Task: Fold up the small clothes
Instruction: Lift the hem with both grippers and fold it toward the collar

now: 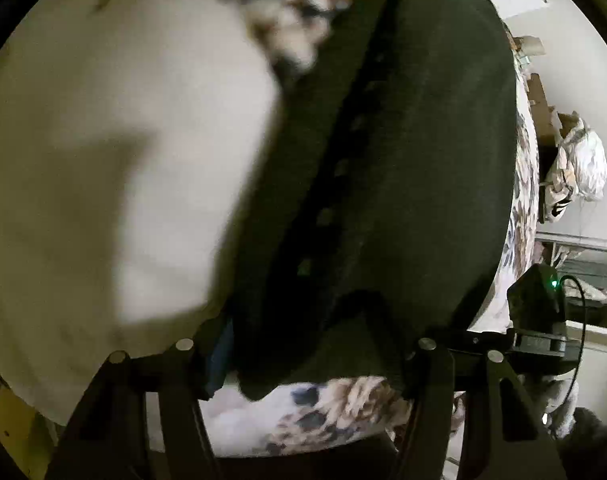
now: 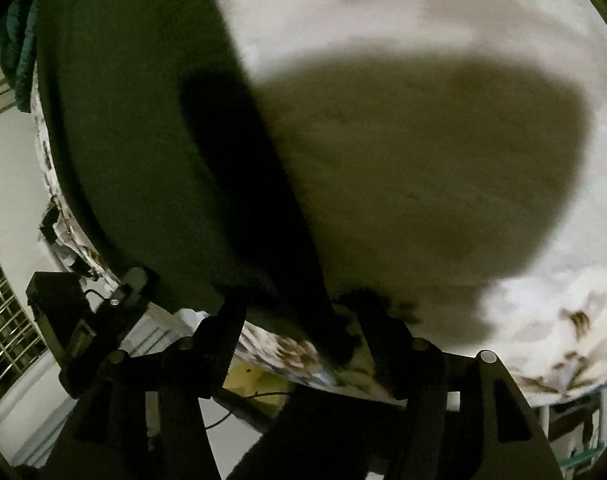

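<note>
A dark green buttoned garment [image 1: 403, 160] lies spread on a floral bedsheet [image 1: 343, 408], beside a white cloth [image 1: 103, 160]. My left gripper [image 1: 311, 360] stands open low over the garment's near hem, and the hem runs between its two fingers without being pinched. In the right wrist view the same green garment [image 2: 123, 120] fills the left, with a dark fold running down between the fingers of my right gripper [image 2: 303, 320]. That gripper is open too, its pads apart from the cloth. Each gripper shows at the edge of the other's view.
The white cloth [image 2: 423, 20] carries a big shadow. The bed's edge drops off close to both grippers. A heap of pale clothes [image 1: 579, 168] sits by the wall at right. A teal cloth [image 2: 19, 40] and a window grille [image 2: 7, 320] are at left.
</note>
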Tool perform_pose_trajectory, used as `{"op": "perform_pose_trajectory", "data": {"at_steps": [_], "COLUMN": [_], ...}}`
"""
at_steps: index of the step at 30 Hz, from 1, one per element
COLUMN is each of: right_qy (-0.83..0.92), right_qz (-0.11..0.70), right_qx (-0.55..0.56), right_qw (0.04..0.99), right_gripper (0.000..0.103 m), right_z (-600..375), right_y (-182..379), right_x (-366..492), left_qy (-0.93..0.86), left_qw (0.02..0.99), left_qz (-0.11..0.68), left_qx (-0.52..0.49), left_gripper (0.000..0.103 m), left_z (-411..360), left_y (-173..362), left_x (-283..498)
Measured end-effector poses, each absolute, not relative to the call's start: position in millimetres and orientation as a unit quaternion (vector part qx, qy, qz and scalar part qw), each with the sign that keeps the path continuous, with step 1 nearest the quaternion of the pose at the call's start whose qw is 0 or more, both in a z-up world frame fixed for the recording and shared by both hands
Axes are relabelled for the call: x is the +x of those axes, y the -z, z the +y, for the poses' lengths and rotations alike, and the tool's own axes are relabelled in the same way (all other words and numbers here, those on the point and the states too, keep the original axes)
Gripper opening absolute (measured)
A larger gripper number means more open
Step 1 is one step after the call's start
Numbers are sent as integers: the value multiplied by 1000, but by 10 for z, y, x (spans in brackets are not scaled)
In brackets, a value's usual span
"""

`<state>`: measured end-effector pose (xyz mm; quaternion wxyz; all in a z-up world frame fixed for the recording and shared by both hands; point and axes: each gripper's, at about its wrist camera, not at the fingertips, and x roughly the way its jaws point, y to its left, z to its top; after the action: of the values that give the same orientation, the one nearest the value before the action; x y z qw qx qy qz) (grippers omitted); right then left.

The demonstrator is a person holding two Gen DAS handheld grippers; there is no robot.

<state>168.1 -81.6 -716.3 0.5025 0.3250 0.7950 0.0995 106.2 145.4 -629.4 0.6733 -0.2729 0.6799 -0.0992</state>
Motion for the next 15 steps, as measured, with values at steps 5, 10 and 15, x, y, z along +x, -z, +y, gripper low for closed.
{"op": "perform_pose_trajectory", "data": {"at_steps": [5,10,15], "right_qy": [-93,-96,-132], "right_qz": [780,762,740], "right_qx": [350,378,412], "right_qw": [511,516,514], "right_gripper": [33,11,10], "right_z": [-655,-589,-627], "right_y": [7220,7058,6666], "right_x": [1712,1650,1699], "left_qy": [83,80,88], "left_qw": [678,680,675], "left_qz": [675,668,653], "left_qx": [-279,-291,-331], "left_gripper": [7,7,7], "left_z": [1470,1442,1504], "left_y": [6206,5989,5620], "left_x": [1016,1005,1054]}}
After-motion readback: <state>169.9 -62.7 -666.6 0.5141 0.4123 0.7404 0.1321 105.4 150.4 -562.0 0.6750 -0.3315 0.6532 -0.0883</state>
